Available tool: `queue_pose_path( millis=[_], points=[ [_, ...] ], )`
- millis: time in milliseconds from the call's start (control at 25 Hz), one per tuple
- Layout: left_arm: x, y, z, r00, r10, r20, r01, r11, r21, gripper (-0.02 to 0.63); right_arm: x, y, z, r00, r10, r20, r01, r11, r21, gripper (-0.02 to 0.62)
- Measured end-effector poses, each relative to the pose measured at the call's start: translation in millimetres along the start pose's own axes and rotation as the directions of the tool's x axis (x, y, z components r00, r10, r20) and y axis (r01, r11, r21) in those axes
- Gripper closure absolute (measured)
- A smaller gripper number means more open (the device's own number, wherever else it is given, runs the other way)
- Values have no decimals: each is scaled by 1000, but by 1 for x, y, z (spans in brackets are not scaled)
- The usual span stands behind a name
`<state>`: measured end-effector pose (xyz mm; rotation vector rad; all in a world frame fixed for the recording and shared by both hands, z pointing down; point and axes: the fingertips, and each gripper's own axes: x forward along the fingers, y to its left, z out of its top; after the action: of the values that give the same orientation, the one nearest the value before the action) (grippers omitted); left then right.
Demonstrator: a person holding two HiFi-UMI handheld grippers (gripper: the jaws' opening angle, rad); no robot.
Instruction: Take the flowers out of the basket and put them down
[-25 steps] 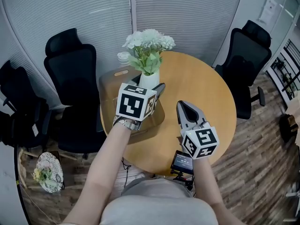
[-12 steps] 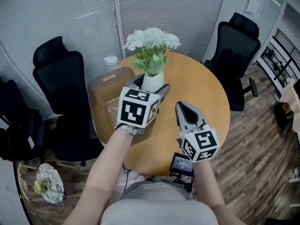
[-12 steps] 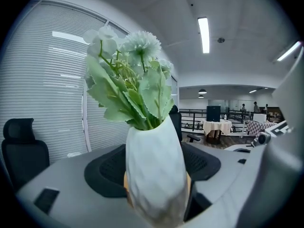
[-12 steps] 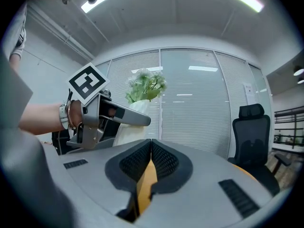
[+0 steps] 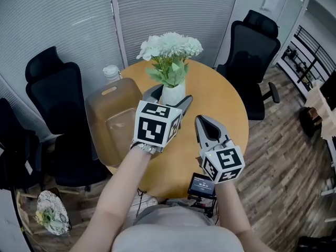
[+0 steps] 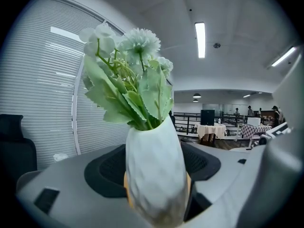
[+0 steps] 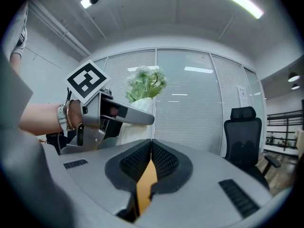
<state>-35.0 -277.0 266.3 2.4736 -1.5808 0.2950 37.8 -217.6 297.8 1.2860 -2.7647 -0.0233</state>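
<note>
A bunch of pale green-white flowers (image 5: 170, 46) stands in a white faceted vase (image 5: 173, 93). My left gripper (image 5: 168, 97) is shut on the vase's body, holding it upright over the round wooden table (image 5: 220, 104), to the right of the brown basket (image 5: 110, 117). In the left gripper view the vase (image 6: 154, 175) fills the gap between the jaws of the left gripper (image 6: 154, 163), with the flowers (image 6: 128, 80) above. My right gripper (image 5: 206, 124) is shut and holds nothing, just right of the vase; in the right gripper view its pads meet at the right gripper's tip (image 7: 151, 144).
Black office chairs stand around the table at the left (image 5: 50, 88) and at the back right (image 5: 249, 51). A white lidded cup (image 5: 111, 72) sits behind the basket. A small screen device (image 5: 202, 185) hangs at the table's near edge. Blinds cover the far wall.
My left gripper has carried the vase of flowers from over the basket to the right, over bare tabletop. The right gripper has shifted slightly and stays shut.
</note>
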Motion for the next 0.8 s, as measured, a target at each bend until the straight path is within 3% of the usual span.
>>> queue_pose_path(
  millis=[800],
  points=[
    [53,-38,-14,1000,-29,6,29,999,16,252,-5,-42,-14,998,-66,-7,66,998,-6,571]
  ],
)
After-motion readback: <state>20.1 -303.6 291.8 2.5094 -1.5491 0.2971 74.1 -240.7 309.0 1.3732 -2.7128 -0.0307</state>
